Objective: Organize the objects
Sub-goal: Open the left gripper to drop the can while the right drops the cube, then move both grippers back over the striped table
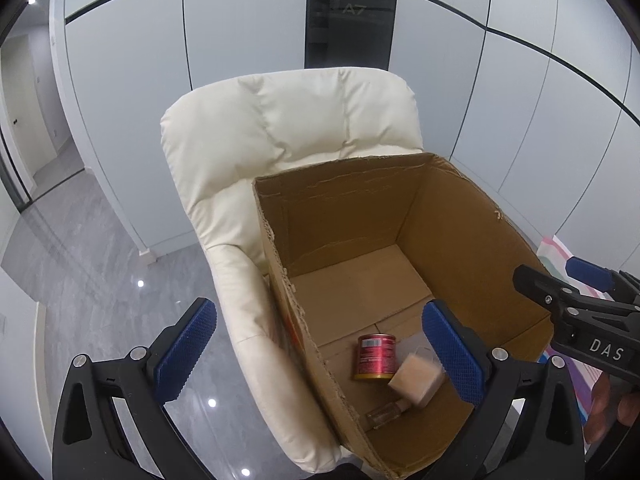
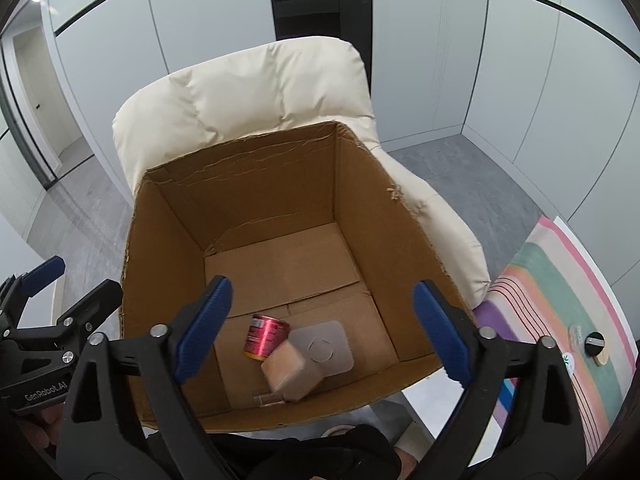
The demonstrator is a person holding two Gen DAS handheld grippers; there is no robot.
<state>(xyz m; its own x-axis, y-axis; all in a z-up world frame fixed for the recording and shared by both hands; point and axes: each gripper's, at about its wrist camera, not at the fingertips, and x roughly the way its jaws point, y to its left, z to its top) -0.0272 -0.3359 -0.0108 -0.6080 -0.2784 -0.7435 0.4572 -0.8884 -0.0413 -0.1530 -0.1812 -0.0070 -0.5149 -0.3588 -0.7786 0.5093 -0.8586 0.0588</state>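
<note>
Right gripper (image 2: 320, 328) above boxed can (image 2: 265, 337)

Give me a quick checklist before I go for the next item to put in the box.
1. Left gripper open and holding nothing: ok.
2. Right gripper open and holding nothing: ok.
3. Cardboard box open-topped, seated on the cream armchair: ok.
4. Red can, beige block and small clear bottle already lying in the box: ok.
5. Spare floor space in the box: ok.
6. Box steady on the chair: cannot tell.

Black tongs (image 2: 320, 328) — blue ridged pads (image 2: 204, 328), silver screws — lettered "GenRobot.AI" and "DAS".
</note>
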